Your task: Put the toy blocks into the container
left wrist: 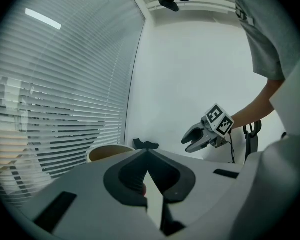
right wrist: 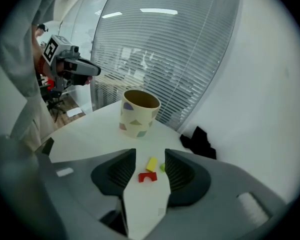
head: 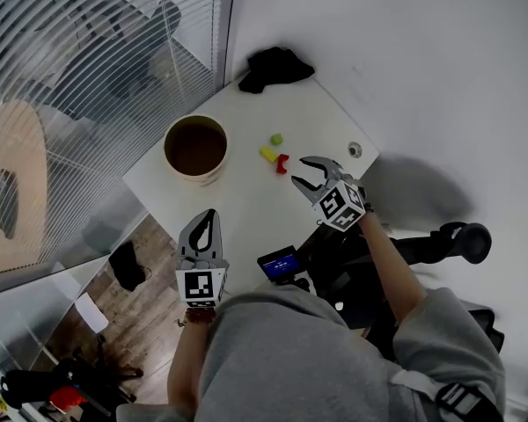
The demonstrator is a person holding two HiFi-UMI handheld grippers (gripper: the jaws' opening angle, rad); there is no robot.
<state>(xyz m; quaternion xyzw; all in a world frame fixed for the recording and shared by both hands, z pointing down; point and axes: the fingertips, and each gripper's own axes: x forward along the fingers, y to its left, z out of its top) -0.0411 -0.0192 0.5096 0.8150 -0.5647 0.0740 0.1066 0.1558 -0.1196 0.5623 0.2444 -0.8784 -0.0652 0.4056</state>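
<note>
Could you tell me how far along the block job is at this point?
Nothing looks done: no block shows in the container. In hand: the open, empty right gripper is aimed at the red block. Left to do: the red block, yellow block and green block all lie on the table.

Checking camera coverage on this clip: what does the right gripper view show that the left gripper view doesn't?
Right only: red block, yellow block, green block beyond its open jaws, plus the left tool. Left only: the right tool, jaws apart. Both: container, black cloth, white table.
</note>
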